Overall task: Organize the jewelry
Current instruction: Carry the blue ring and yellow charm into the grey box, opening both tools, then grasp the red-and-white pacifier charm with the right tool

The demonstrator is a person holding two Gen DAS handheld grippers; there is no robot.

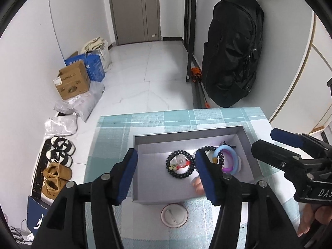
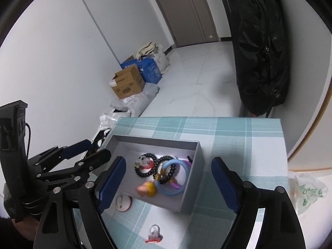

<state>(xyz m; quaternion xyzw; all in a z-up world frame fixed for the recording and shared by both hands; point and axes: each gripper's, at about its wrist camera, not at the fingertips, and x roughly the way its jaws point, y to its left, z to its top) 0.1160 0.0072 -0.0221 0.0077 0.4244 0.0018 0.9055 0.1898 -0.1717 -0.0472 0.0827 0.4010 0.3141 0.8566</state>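
Both grippers empty over the gray box [image 2: 187, 199], two pieces left out on the checked cloth [image 2: 228, 137].

Left gripper [image 1: 166, 176] and right gripper [image 2: 166, 183] hang with jaws apart, nothing between them. The small ring [image 2: 154, 236] and round badge [image 2: 123, 203] lie outside the box: light, hard, likely slippery, so pinch the ring across its band, the badge by its rim. Bead bracelets [image 2: 146, 166] already sit inside.

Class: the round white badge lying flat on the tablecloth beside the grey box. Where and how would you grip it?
Grip the round white badge by its rim, from above, one finger on either side: it lies flat, showing no raised part to pinch.
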